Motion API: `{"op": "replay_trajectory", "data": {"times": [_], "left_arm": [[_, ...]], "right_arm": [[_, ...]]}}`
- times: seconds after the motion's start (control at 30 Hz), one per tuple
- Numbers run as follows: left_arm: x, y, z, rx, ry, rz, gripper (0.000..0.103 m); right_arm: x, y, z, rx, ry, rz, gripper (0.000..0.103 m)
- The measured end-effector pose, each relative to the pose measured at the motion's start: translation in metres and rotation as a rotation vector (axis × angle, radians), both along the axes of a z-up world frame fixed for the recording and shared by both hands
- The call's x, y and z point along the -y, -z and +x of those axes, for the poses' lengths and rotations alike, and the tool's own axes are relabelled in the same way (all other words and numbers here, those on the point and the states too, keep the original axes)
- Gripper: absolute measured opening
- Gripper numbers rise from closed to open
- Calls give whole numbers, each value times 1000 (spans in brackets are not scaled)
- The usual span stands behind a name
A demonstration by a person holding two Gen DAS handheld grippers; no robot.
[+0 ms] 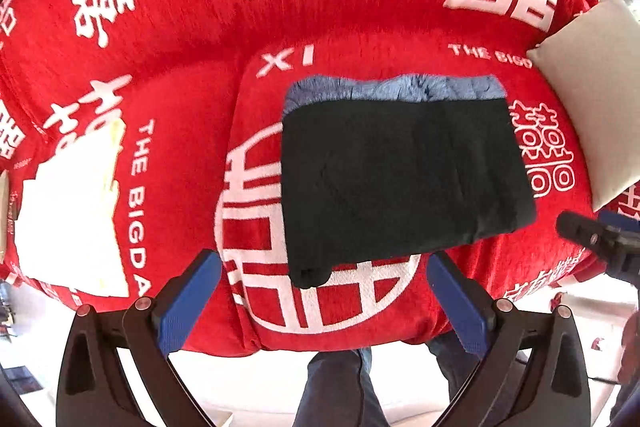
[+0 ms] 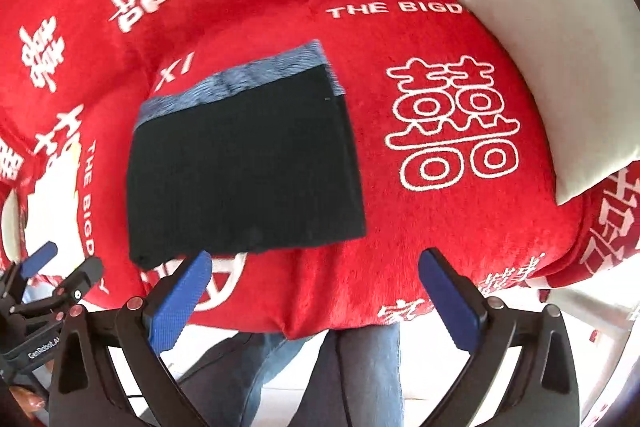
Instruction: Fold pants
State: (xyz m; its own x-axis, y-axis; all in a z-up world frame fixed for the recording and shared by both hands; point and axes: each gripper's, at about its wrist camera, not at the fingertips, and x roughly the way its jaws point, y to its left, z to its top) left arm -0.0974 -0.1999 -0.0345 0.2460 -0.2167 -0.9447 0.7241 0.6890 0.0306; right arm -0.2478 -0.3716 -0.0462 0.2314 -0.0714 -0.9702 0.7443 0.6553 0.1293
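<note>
Over the front edge of the red sofa cushion [image 1: 192, 187], my left tongs [image 1: 324, 301] and right tongs [image 2: 316, 301] both hang spread wide, gripping and touching nothing. The pants [image 1: 400, 179] lie just ahead of them on the cushion, apart from the blue pads [image 2: 180, 303], folded into a flat dark rectangle with a light blue fuzzy lining showing along the far edge.

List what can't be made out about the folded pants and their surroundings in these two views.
- Folded black pants with blue waistband: layers underneath hidden by the top layer, both views.
- White item on the red sofa: overexposed in the left view, identity unclear.
- Cream cushion: cut off by the fisheye edge.
- Right hand-held gripper: only partly in the left view.
</note>
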Motion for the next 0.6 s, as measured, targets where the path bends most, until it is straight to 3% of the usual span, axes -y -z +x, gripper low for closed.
{"op": "replay_trajectory", "data": {"times": [0.3, 0.6], "left_arm": [[-19, -30, -6, 43, 10, -15, 103], [-31, -36, -6, 10, 15, -33, 103]], "right_arm": [[-38, -34, 4, 2, 2, -44, 103], [-56, -50, 8, -1, 15, -102, 103]]}}
